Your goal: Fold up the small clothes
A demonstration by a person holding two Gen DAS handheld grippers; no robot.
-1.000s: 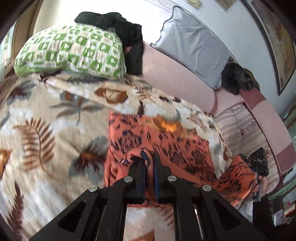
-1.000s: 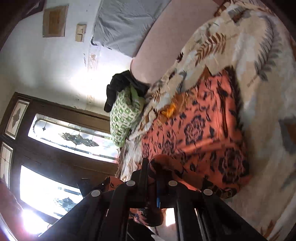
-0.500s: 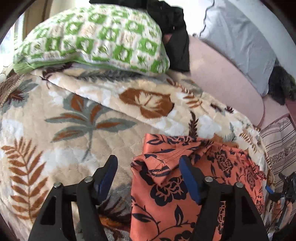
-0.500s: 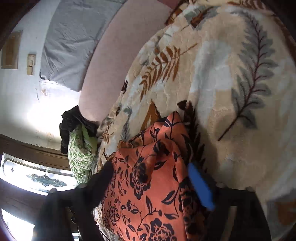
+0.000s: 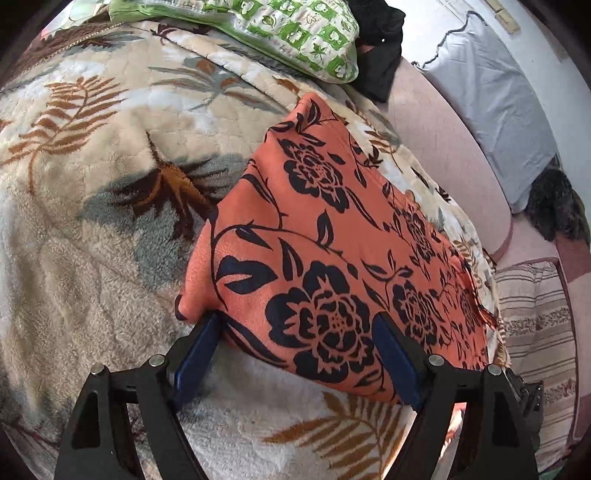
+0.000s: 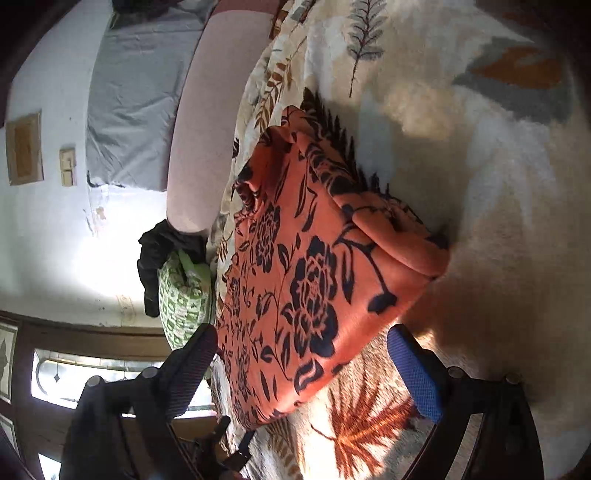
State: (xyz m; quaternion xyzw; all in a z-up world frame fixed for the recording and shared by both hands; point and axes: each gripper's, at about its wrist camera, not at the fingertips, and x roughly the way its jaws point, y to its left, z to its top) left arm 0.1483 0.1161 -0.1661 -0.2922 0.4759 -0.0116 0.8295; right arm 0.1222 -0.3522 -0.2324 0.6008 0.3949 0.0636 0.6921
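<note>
Garment: an orange cloth with a dark floral print (image 5: pixel 332 258) is seen lying folded on the fleece blanket; in the right wrist view the same garment (image 6: pixel 314 280) shows a rounded, doubled edge along its far side.
Blanket: a cream fleece blanket with leaf patterns (image 5: pixel 92 240) is spread over the bed, and the garment is carried on it.
Left gripper: the left gripper (image 5: pixel 301 354) is held low over the near edge of the garment, its jaws spread wide. The jaws have just been opening, and the left one has widened further in the last moment. The near corner of the cloth lies between the blue pads (image 5: pixel 195 358), but it is not pressed by them; nothing is held.
Right gripper: the right gripper (image 6: pixel 303 373) is likewise set wide apart, astride the near edge of the garment. Its jaws have just been opening. One blue pad (image 6: pixel 417 376) is seen to the right of the cloth, clear of it, over the blanket; nothing is gripped.
Pillow: a green-and-white patterned pillow (image 5: pixel 295 33) rests at the far end of the blanket, well apart from the garment.
Dark clothing: a black item (image 5: pixel 380 48) lies just beside the pillow.
Grey pillow: a grey pillow (image 5: pixel 491 96) is propped against the wall beyond a pink cushion (image 5: pixel 443 140).
</note>
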